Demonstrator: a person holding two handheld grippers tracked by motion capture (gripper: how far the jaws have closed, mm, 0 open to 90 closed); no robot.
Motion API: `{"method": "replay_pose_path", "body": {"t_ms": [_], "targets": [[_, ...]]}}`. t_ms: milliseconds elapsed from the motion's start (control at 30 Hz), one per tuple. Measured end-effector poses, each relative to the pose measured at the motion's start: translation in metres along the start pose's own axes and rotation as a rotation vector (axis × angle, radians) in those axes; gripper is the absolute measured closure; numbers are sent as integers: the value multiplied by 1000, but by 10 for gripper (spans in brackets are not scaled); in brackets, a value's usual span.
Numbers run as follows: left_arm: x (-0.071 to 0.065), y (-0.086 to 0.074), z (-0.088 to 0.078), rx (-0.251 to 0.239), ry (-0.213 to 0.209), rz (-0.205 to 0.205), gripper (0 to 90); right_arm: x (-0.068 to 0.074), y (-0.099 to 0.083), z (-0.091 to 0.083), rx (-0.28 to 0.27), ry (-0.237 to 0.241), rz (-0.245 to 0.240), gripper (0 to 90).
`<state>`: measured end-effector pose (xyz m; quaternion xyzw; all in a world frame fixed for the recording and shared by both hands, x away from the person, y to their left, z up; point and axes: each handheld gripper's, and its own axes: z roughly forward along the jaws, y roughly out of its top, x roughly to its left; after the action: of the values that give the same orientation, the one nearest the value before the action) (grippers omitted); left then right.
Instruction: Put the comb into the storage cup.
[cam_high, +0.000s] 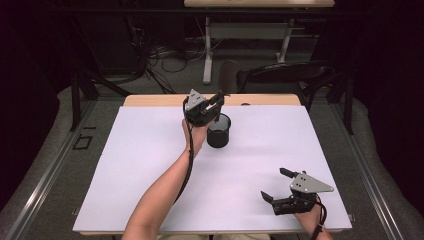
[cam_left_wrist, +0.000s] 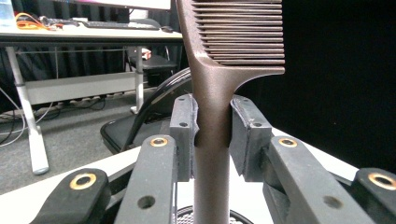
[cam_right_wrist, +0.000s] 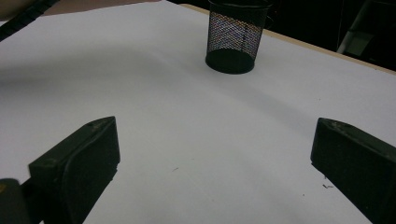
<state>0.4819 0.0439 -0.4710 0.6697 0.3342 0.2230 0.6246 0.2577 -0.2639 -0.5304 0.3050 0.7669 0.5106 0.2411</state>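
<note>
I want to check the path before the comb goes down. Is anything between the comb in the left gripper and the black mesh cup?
Nothing visible does. The left gripper holds the comb by its handle just over the mesh cup, whose rim appears right beneath.

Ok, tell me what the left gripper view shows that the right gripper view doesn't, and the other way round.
Left gripper view alone: a brown comb clamped by its handle between the left gripper pads, teeth up, with a desk and a chair behind. Right gripper view alone: the right gripper, jaws wide apart with nothing between them, over bare white table, and the mesh cup's side wall. Both share the black mesh pen cup, which the left gripper view catches only at its rim.
</note>
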Motion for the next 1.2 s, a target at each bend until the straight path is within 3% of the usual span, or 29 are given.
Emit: {"method": "replay_pose_path", "body": {"t_ms": [1200], "targets": [[0, -19, 2, 24, 13, 0, 725, 0, 0, 0, 3, 3, 1, 9]]}}
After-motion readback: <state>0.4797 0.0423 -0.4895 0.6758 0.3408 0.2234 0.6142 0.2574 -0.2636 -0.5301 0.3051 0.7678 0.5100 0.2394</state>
